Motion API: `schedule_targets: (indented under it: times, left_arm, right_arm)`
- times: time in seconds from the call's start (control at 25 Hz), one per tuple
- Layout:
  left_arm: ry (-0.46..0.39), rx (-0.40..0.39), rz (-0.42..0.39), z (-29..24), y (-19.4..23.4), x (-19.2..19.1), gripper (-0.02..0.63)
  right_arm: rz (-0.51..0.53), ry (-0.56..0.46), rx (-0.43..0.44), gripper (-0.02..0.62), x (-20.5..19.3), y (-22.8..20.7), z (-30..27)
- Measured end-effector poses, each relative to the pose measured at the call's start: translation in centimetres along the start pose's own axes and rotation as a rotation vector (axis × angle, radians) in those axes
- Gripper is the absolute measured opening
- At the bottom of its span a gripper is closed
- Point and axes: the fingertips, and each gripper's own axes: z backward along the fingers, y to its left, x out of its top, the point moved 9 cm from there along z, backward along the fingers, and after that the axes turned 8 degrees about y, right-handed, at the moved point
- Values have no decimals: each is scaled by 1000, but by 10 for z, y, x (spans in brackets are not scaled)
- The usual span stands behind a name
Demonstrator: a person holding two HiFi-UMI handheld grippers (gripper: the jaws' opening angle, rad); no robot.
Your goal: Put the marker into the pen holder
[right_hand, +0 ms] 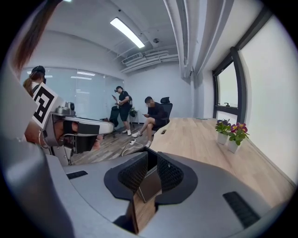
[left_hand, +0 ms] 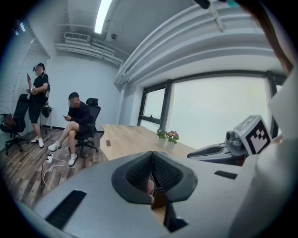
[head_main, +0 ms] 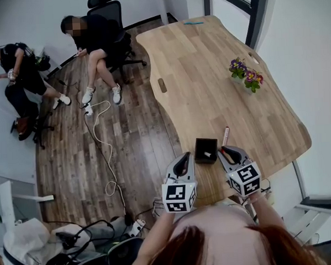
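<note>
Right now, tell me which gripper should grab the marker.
Right, probably. The right gripper sits nearest the marker, jaws apart; the left gripper is beyond the pen holder, jaws together.

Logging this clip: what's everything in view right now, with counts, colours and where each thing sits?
table: one, light wood, right half of the head view
pen holder: one, black, square, near the table's near edge
marker: one, pale, lying on the table just right of the pen holder
flower pots: two, purple and pink blooms, table's right side
people: two, dark clothes, across the floor at left
cable: one, white, on the dark wood floor
left claw: grey, jaws together, holding nothing
right claw: grey, jaws slightly apart, holding nothing
</note>
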Motion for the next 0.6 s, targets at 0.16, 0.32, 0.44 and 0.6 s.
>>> schedule_targets:
  times: [0.16, 0.32, 0.44, 0.6]
  left_arm:
    - [2, -19, -13, -2, -1, 1, 2]
    - [12, -38, -22, -2, -1, 1, 2]
    - [19, -56, -32, -3, -2, 0, 2]
    - [32, -80, -47, -5, -4, -1, 2]
  right_arm:
    - [-23, -1, -48, 54, -6, -4, 4]
    - [-41, 5, -93, 54, -13, -6, 7]
    - [-55, 19, -132, 54, -20, -8, 9]
    - [-93, 33, -174, 54, -31, -11, 9]
